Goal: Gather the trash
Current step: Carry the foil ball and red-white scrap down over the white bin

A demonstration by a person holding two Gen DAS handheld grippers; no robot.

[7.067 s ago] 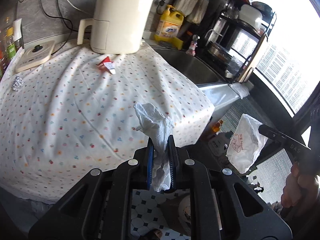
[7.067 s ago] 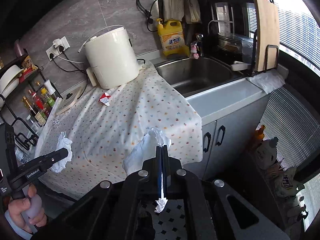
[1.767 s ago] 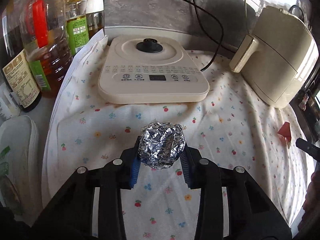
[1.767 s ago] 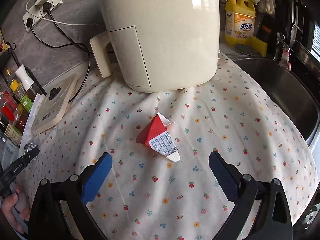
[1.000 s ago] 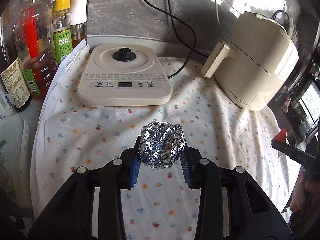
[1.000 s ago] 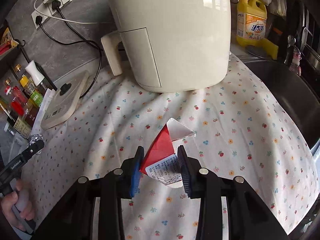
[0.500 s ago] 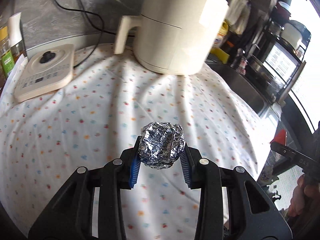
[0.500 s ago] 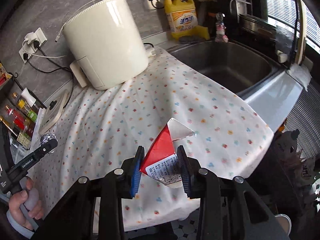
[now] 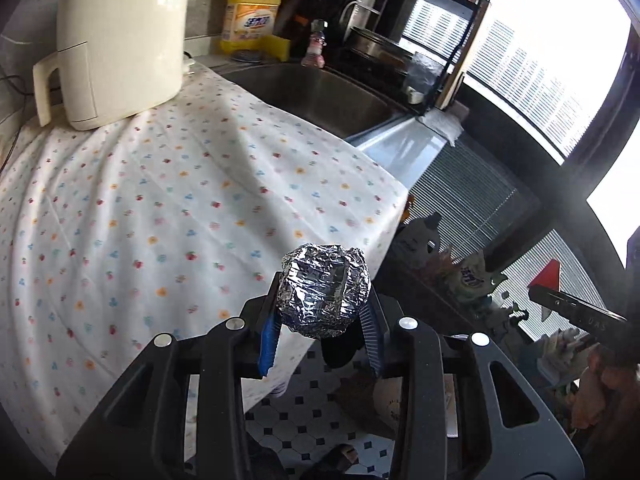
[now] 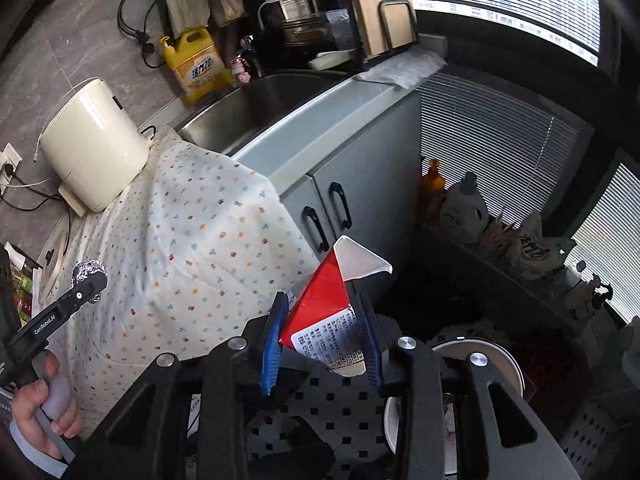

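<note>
My left gripper (image 9: 322,330) is shut on a crumpled foil ball (image 9: 324,290), held past the front corner of the cloth-covered counter (image 9: 160,200), above the tiled floor. The foil ball also shows at the left of the right wrist view (image 10: 89,271). My right gripper (image 10: 322,346) is shut on a red and white carton (image 10: 326,312), held off the counter's edge above the floor. The carton tip also shows at the right of the left wrist view (image 9: 548,276). A round white bin rim (image 10: 472,354) lies low, right of the right gripper.
A cream air fryer (image 9: 116,40) stands at the back of the counter. A steel sink (image 9: 320,96) and yellow detergent bottle (image 9: 252,16) lie beyond. Grey cabinet doors (image 10: 340,200) are below the sink. Bottles and bags (image 10: 464,208) line a low ledge by the window.
Both grippers have swung right and away from the counter, carrying the foil ball and the carton out over the floor. The white bin has come into the right wrist view.
</note>
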